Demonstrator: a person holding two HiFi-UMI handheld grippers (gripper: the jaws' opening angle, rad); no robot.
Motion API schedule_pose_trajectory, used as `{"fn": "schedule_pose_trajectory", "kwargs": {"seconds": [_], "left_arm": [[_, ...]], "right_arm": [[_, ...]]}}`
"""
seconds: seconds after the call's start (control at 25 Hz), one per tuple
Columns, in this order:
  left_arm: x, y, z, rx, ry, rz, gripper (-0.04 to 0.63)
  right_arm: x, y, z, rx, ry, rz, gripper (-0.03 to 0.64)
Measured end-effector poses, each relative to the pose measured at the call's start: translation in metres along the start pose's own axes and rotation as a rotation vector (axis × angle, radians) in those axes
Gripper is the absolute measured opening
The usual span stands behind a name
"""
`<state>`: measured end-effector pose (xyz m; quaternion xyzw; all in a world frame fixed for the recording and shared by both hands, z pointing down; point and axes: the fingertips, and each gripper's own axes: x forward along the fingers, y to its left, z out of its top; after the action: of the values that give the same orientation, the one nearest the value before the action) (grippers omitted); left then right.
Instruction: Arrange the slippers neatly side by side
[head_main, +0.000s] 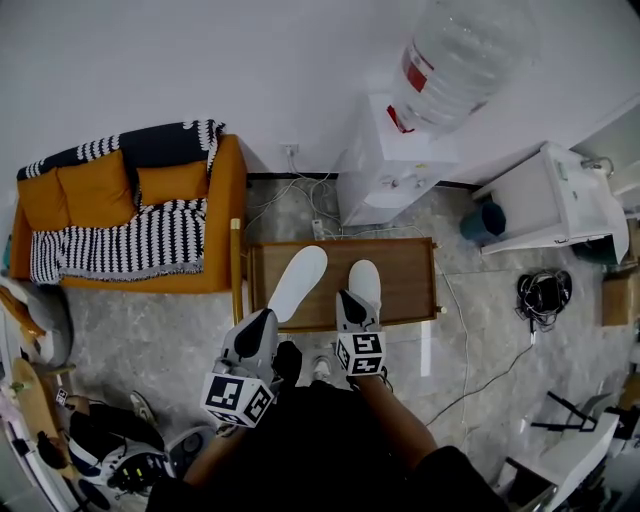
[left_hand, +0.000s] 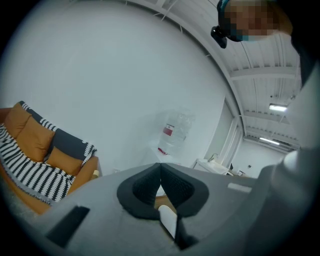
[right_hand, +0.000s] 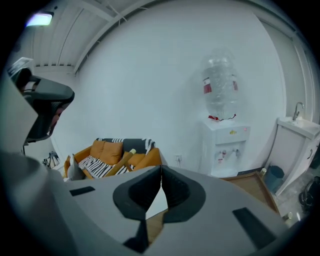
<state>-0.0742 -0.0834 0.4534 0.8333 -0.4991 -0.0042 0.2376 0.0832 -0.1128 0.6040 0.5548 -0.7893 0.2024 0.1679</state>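
Left gripper (head_main: 268, 320) is clamped on the heel of the tilted soft white slipper (head_main: 297, 283) and right gripper (head_main: 349, 300) on the straighter white slipper (head_main: 366, 279), probably to square them up on the brown wooden low table (head_main: 405, 270).

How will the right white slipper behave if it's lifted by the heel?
Probably light and floppy: the right slipper looks thin and flat. The right gripper pinches only its heel, so the toe may droop. Unlikely to roll.

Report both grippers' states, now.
Left gripper: fingers closed, pinching the heel edge of the left slipper.
Right gripper: fingers closed on the heel of the right slipper.
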Motion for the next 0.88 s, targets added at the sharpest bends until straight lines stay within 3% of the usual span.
{"fn": "schedule_pose_trajectory", "kwargs": {"seconds": [0.44,0.88], "left_arm": [[0.014,0.028,0.006,-0.012,0.026,-0.007,0.012],[0.026,0.062,0.008,-0.018,0.053,-0.011,0.012]], "right_arm": [[0.044,0.026,-0.014,0.037,0.081,0.019,0.018],[0.100,0.032,-0.082,0.146,0.321,0.035,0.030]]}}
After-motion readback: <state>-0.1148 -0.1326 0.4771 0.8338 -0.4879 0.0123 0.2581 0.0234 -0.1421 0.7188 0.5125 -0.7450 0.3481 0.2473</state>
